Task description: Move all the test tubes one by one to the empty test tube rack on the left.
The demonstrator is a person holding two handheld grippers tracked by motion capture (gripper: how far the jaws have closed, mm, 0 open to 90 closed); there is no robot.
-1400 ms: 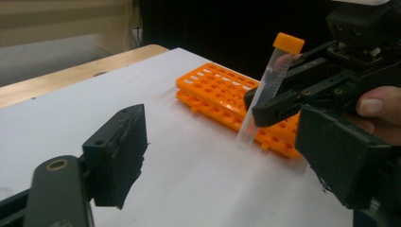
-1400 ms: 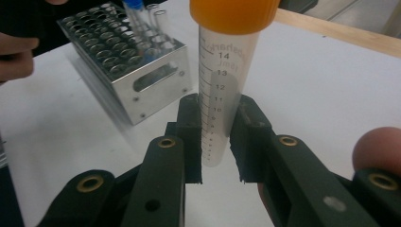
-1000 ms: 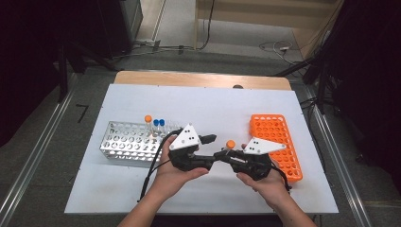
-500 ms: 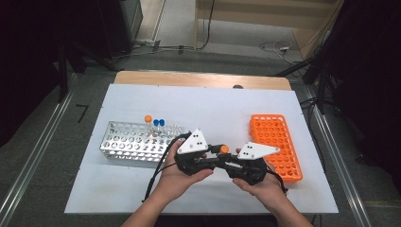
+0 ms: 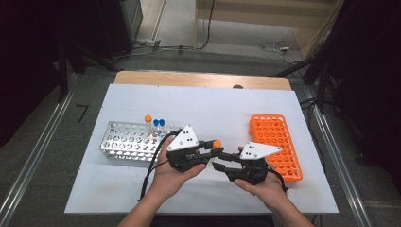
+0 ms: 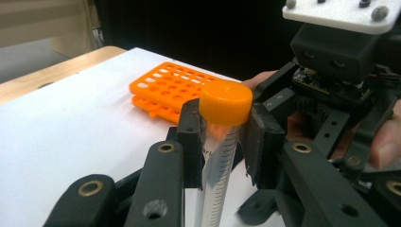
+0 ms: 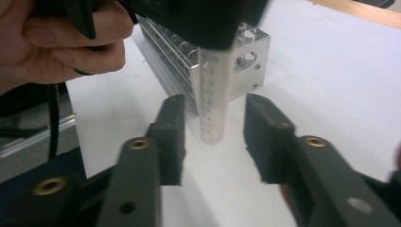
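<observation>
A clear graduated tube with an orange cap stands upright between my left gripper's pads, which have just closed on it right under the cap. In the high view the left gripper holds the tube above the table's middle. My right gripper faces it from the right. Its jaws have just been opening. In the right gripper view they stand apart on both sides of the tube's lower end, with a gap on each side.
A metal rack sits left of the hands, with an orange-capped tube and two blue-capped tubes at its far edge. An orange plastic rack lies to the right. A white sheet covers the table.
The two grippers came together around the tube near the table's middle. The left jaws closed on it under the cap, and the right jaws spread off its lower end.
</observation>
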